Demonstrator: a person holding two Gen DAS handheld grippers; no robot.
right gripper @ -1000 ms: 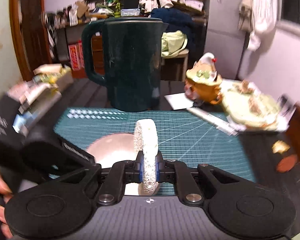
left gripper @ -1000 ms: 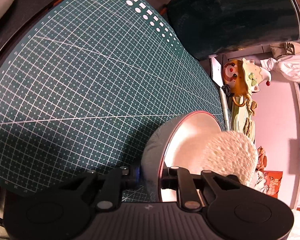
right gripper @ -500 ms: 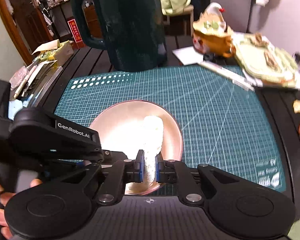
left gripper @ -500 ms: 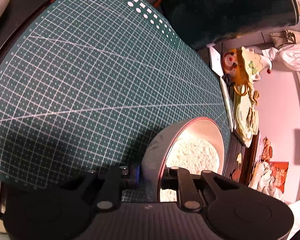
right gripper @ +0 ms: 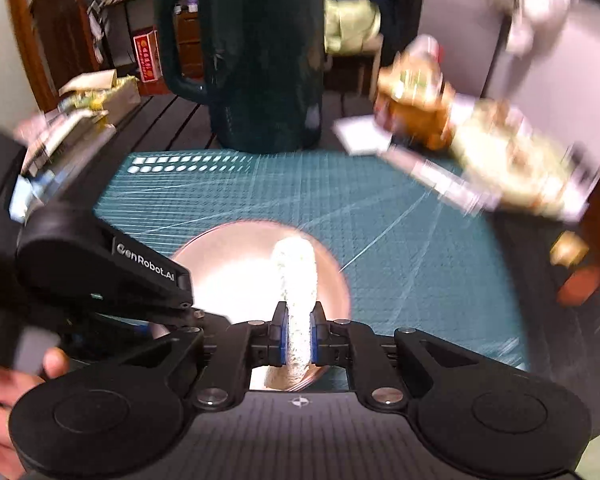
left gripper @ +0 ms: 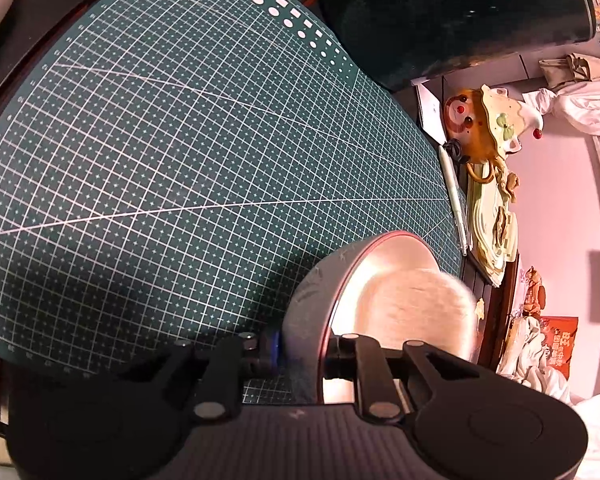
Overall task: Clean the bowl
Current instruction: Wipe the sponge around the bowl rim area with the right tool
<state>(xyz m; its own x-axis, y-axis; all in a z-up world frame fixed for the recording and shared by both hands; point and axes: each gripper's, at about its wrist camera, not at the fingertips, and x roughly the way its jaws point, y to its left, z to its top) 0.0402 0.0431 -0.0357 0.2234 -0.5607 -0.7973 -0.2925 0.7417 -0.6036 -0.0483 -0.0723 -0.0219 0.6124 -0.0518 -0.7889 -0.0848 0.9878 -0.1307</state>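
bowl [right gripper: 228, 264] pinkish inside, rim in left gripper [left gripper: 300, 354]; sponge [right gripper: 296, 276] in right gripper [right gripper: 298, 340]

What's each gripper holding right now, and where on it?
Left gripper pinches the bowl by its near rim wall. Right gripper clamps the white scrub pad across its lower flat faces.

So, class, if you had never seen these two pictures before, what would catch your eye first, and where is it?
Probably the pale round sponge, clamped upright in the right gripper and reaching into the shiny bowl. The left gripper pinches that bowl's rim, holding it tilted over the green grid cutting mat. Behind the mat stands a big dark green pitcher.
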